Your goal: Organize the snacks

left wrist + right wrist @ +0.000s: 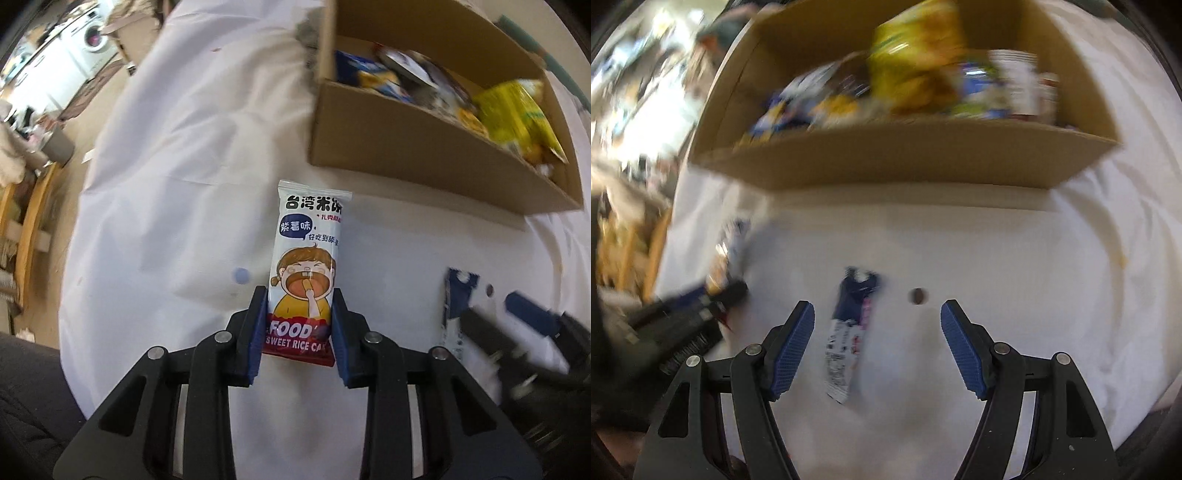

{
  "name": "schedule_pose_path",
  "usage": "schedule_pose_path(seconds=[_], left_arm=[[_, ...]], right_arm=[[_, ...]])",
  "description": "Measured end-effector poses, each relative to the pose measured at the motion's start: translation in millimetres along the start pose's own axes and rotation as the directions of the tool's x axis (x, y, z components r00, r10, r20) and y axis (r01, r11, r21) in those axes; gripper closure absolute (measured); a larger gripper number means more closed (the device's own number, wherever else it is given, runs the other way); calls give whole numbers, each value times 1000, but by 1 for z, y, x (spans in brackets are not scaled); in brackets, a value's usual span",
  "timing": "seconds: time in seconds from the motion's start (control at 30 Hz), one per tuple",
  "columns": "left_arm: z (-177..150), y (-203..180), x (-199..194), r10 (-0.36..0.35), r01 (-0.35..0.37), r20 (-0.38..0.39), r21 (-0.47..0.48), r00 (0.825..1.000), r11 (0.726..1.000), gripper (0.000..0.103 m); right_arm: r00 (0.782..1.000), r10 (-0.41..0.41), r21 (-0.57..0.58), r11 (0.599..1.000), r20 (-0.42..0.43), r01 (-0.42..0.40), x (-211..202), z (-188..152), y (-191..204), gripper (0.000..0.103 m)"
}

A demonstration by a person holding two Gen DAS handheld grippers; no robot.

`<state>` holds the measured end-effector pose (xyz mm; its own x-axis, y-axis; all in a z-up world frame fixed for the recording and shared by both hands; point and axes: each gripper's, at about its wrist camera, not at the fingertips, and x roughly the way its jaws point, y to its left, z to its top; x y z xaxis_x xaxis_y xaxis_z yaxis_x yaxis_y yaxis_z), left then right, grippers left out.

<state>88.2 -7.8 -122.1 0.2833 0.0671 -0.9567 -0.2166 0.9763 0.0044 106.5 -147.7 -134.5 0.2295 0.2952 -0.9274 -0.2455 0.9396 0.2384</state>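
The left gripper [300, 325] has its blue pads [258, 332] pressed against both long edges of a rice cake packet [308, 266], pinching its lower end. The packet lies lengthwise straight ahead of the gripper on the white cloth [177, 206]. Its wrapper is white with a red band at the near end, where the words "FOOD" and "SWEET RICE CA…" can be read; above them is a cartoon child with an open mouth, and at the far end there is Chinese writing, partly in a blue bubble. Beyond the packet and off to the right stands a cardboard box [406, 147] holding a yellow bag [517, 114] and other wrapped snacks too blurred to read.

The right gripper [877, 332] is spread wide, its pads touching nothing. Between its fingers, nearer the left one, a dark blue and white snack bar [849, 325] lies on the cloth; its print is too smeared to make out. A small dark spot [918, 295] sits on the cloth just ahead of the gap, toward the right finger. The same box is straight ahead of this gripper, well beyond the bar.
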Motion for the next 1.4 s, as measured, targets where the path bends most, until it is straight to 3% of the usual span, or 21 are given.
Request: schedule_pose_path(seconds=[0.07, 0.17, 0.27, 0.3, 0.33, 0.4, 0.63, 1.07, 1.17, 1.2, 1.27, 1.4], left_arm=[[0, 3, 0, -3, 3, -5, -19, 1000, 1000, 75], [-4, 6, -2, -4, 4, -13, -28, 1000, 1000, 75], [-9, -2, -5, -5, 5, -15, -25, 1000, 1000, 75], [-1, -1, -5, -9, 9, -16, -25, 1000, 1000, 75], [-3, -3, -3, -12, 12, -16, -25, 1000, 1000, 75], [4, 9, 5, -27, 26, -15, -21, 1000, 999, 75], [2, 7, 2, -30, 29, 8, 17, 1000, 999, 75], [-2, 4, 2, -5, 4, 25, 32, 1000, 999, 75], [4, 9, -16, -101, 100, -17, -24, 995, 995, 75], [11, 10, -30, -130, 130, 2, -24, 991, 991, 75], [23, 7, -53, -133, 133, 67, 11, 989, 991, 75], [53, 5, -77, -173, 168, 89, 62, 981, 984, 77]], right_arm=[[1000, -12, -25, 1000, -23, 11, 10, -4, 10, 29], [992, -122, -139, 983, -6, 120, 19, -12, 29, 29], [987, -161, -198, 967, 14, 161, 20, -15, 35, 30], [985, -169, -203, 964, 16, 169, 19, -15, 33, 38], [983, -181, -204, 962, 20, 182, 18, -15, 33, 57], [985, -172, -179, 969, 14, 172, 15, -13, 25, 84], [995, -64, 2, 998, 74, 64, -16, -3, -15, 84], [994, -23, 31, 999, 107, 20, -36, -9, -16, 84], [990, 2, 43, 999, 140, -8, -60, -8, -21, 84], [987, 11, 37, 999, 160, -17, -72, -7, -23, 84], [977, 13, 17, 1000, 212, -17, -95, -2, -26, 84], [955, 2, 2, 1000, 295, -2, -132, 11, -37, 84]])
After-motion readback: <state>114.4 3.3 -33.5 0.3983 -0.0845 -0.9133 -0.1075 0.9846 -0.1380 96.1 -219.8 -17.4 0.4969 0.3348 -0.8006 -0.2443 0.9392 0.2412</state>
